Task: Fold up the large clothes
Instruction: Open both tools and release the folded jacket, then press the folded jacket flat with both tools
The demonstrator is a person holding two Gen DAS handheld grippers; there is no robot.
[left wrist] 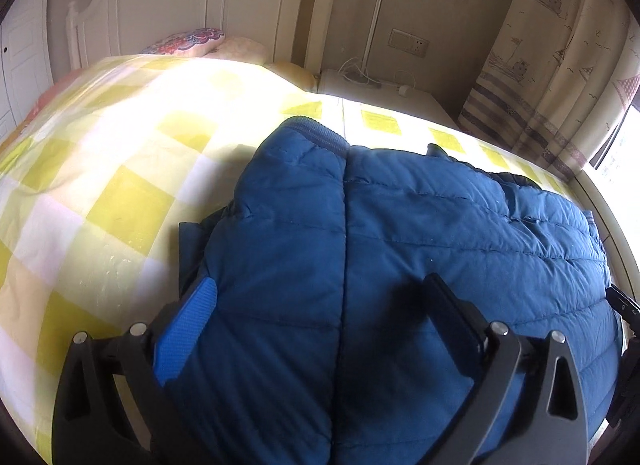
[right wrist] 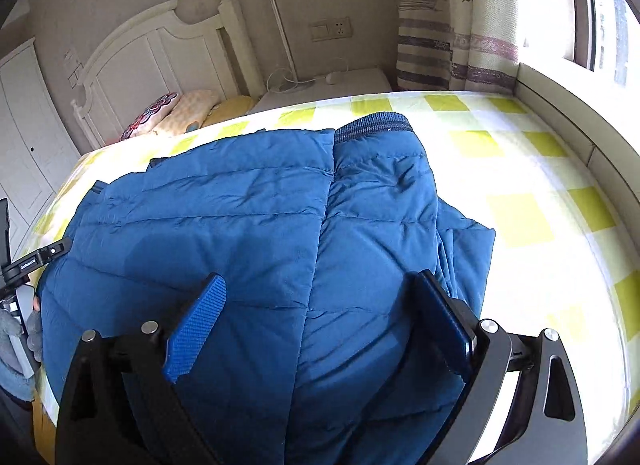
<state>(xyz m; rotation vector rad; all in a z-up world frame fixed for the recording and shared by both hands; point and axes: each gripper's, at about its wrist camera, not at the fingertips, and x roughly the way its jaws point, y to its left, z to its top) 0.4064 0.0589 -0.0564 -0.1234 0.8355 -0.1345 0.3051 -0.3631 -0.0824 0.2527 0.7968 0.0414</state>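
- The blue puffer jacket (left wrist: 400,225) lies on the checked bedsheet (left wrist: 100,185), both sleeves folded in so they meet along a centre seam.
- The left gripper (left wrist: 324,305) has its jaws spread wide above the jacket, clamping nothing; the left sleeve and the seam lie between and beyond them.
- The right gripper (right wrist: 320,301) is likewise wide apart and empty, with the right sleeve and its ribbed cuff (right wrist: 374,123) ahead.
- Risk: the slippery, puffy fill may spring the sleeves open; a shallow pinch would catch only the top layer and drag the fold askew.
- Only the right view shows the window (right wrist: 600,17) and a loose flap outside its right jaw.
- Only the left view shows the sheet's far left expanse.
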